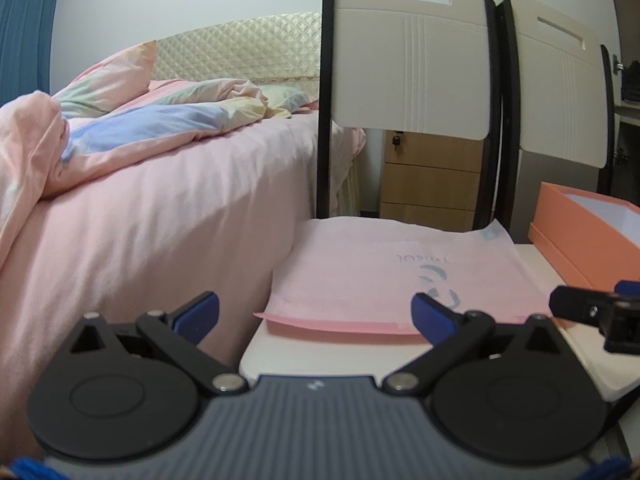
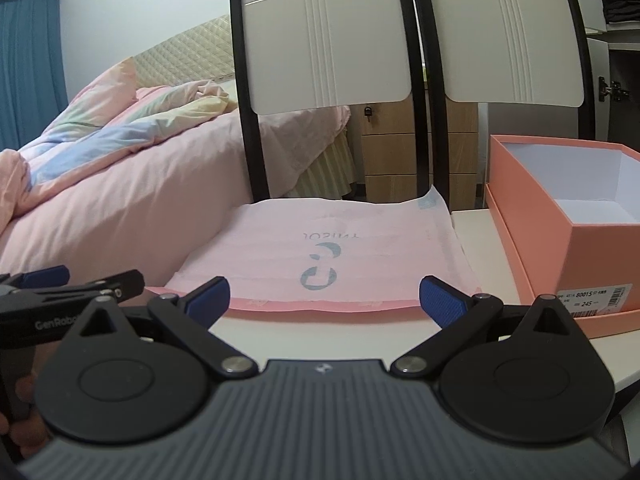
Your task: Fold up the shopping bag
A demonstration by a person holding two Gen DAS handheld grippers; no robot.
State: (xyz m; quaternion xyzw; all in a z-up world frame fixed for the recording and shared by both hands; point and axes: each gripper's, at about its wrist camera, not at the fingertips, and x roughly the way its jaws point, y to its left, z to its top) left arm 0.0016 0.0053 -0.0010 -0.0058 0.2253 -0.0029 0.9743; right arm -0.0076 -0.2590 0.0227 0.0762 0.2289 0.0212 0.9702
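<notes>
Nothing folded yet: flat pale-pink printed shopping bag (image 2: 320, 248) untouched on white table (image 2: 476, 236), left gripper (image 1: 316, 312) and right gripper (image 2: 324, 300) spread wide, empty, just short of near edge.

An open salmon-orange cardboard box (image 2: 592, 248), set in its lid, is seen at the right on a white tabletop (image 2: 472, 224). Two white chair backs with black frames (image 2: 324, 40) are placed at upper centre. A bed with pink sheets and a pastel duvet (image 1: 140, 168) is seen at left, and blue curtains (image 1: 24, 32) at upper left.
</notes>
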